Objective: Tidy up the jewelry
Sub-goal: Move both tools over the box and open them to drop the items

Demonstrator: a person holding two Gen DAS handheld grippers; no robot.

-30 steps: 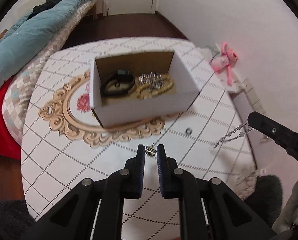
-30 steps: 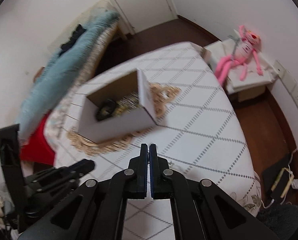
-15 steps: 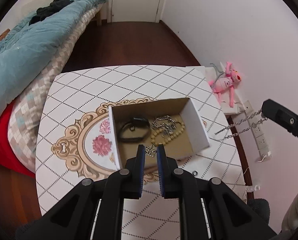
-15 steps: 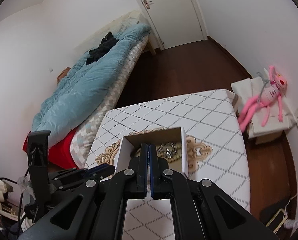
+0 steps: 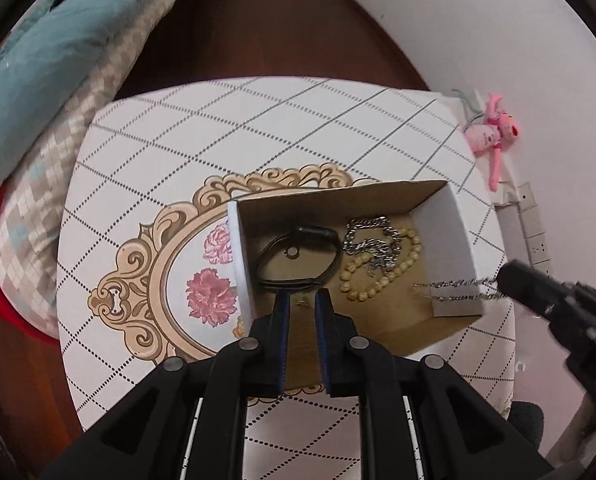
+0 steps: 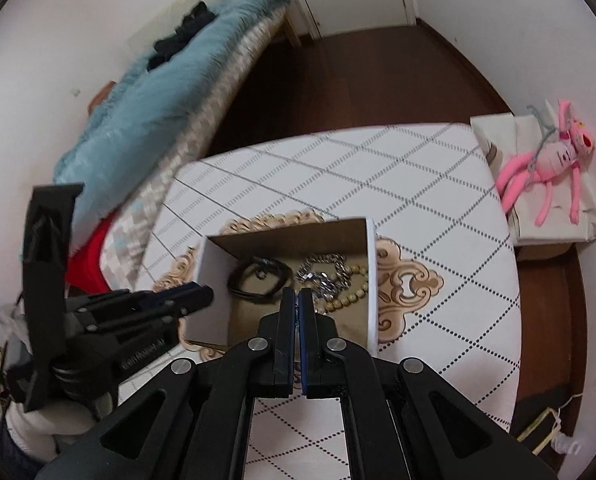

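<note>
An open cardboard box [image 5: 445, 236] [image 6: 371, 280], white outside and brown inside, stands on the patterned table [image 5: 258, 128]. Inside lie a black cord bracelet [image 5: 298, 256] [image 6: 258, 276], a heap of silver chain [image 5: 373, 240] [image 6: 321, 272] and a beige bead bracelet [image 5: 397, 268]. My left gripper [image 5: 301, 300] [image 6: 206, 294] hovers over the box's near part, jaws almost shut, with a small charm [image 5: 302, 302] in the narrow gap. My right gripper [image 6: 298, 296] [image 5: 509, 276] is shut on a thin silver chain [image 5: 457, 290], whose strands trail over the box's right side.
A bed with a teal blanket [image 5: 38, 60] [image 6: 158, 112] runs along the table's left side. A pink plush toy [image 5: 491, 132] [image 6: 553, 160] lies on a low stand to the right, near wall sockets [image 5: 535, 236]. Dark wooden floor and a door lie beyond.
Both grippers have travelled forward from the table's near part to above the box. The hanging chain came with the right gripper and now trails over the box's right side.
</note>
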